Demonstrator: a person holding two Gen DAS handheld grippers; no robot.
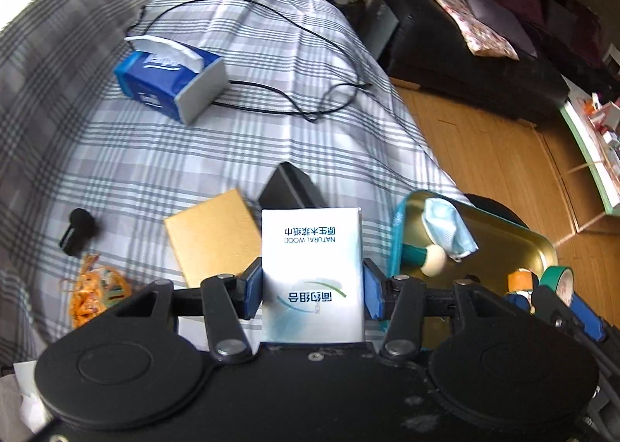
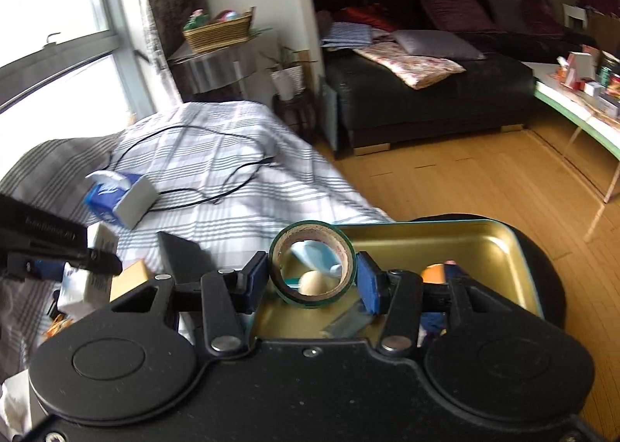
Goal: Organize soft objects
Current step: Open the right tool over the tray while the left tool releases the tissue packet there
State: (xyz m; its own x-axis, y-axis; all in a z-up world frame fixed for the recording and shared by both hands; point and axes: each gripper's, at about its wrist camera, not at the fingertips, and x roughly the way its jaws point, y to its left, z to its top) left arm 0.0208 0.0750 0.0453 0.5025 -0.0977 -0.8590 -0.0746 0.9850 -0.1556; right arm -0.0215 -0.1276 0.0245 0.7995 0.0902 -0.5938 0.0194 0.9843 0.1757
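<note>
Holding a white tissue pack (image 1: 313, 275) between the blue pads of my left tongs (image 1: 313, 287), I find it pinched on both long sides and standing upright ahead of the camera. My right tongs (image 2: 313, 281) are pinching a roll of green tape (image 2: 312, 264), clamped across its outer rim with the hole facing me.

Progress, as judged: partial. Beyond my right tongs, the gold metal tray (image 2: 500, 244) already contains a blue face mask (image 1: 445, 229) and a teal-handled item with a cream ball end (image 1: 424, 254). Ahead and left of my left tongs, a blue tissue box (image 1: 170, 79) sits on the plaid bedcover (image 1: 193, 155), apart from the tray. Just ahead and left of the left pad lie a tan cardboard box (image 1: 213, 234) and a dark box (image 1: 290, 186); further left, an orange snack bag (image 1: 97, 294) and a small black object (image 1: 77, 229). A black cable (image 1: 310, 54) loops across the cover. The held pack and the tissue box appear outstanding.

Limits: the tray's near floor is hidden behind my right tongs; an orange object there cannot be identified. The small black object is unidentifiable. Both views show blur.
</note>
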